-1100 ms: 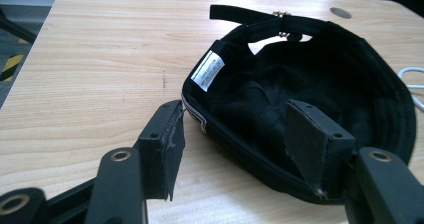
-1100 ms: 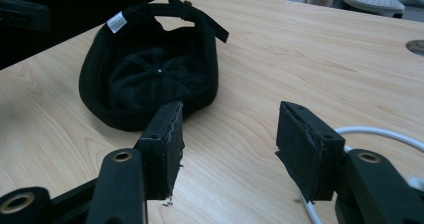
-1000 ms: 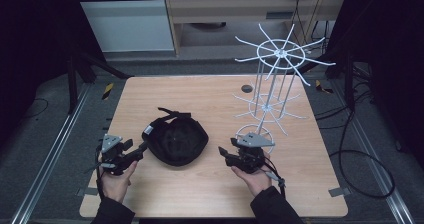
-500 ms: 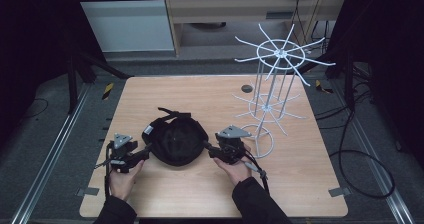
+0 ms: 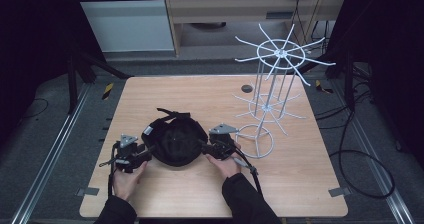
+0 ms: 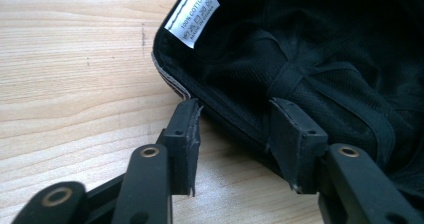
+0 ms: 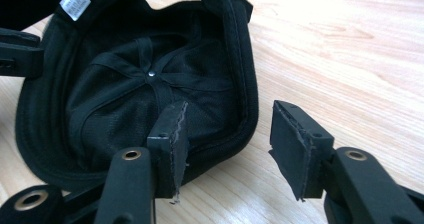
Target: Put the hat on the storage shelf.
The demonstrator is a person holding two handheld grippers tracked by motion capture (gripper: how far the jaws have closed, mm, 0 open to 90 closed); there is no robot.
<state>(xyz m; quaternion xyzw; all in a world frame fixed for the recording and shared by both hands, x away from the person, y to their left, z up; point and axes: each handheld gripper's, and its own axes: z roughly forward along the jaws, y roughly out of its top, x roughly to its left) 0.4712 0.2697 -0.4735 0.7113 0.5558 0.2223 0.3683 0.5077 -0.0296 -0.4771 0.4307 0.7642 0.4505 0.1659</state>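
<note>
Your cap is lying upside down on the counter, near your edge, with the wire rack off to its right. Your left tongs are wide open, straddling the cap's rim by the label. Your right tongs are gaping too, one jaw inside the brim, one outside, gripping nothing.

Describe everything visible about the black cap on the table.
The black cap lies upside down on the wooden table, its opening facing up. Inside show mesh lining, crossing seam tapes meeting at a centre rivet, a sweatband around the rim and a white label reading 100% cotton. An adjuster strap arches over its far edge. The left gripper and right gripper are both open, each straddling the rim from opposite sides with one of its fingers inside.
</note>
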